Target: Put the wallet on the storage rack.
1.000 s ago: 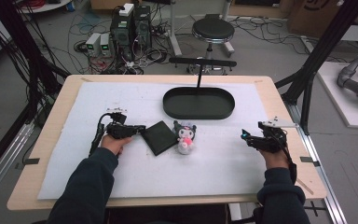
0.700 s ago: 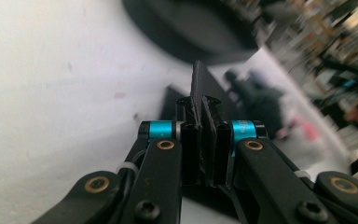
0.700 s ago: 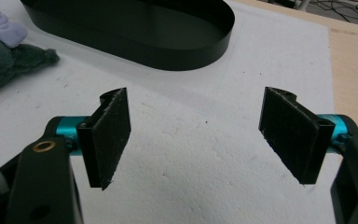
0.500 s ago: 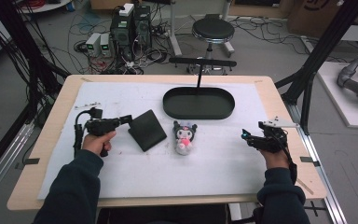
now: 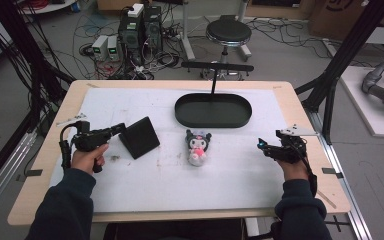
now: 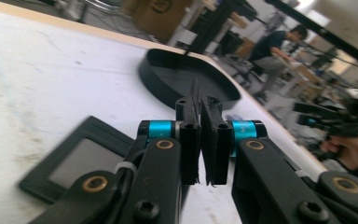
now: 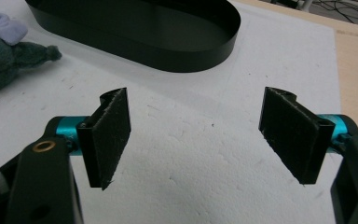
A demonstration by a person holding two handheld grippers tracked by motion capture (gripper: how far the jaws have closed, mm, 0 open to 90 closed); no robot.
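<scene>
Left tool (image 5: 121, 128) beside the black pad (image 5: 139, 137)

Its jaws, just reopening slightly, look nearly pressed together and bare; right tool (image 7: 200, 135) spread wide over the table (image 5: 180, 175).

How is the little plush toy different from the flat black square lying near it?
The plush toy is rounded and stuffed, while the black square is thin and hard-edged. The plush toy has a white face and a pink front; the black square is all dark, with a greyer middle panel. Both lie on the white sheet, outside the oval tray.
</scene>
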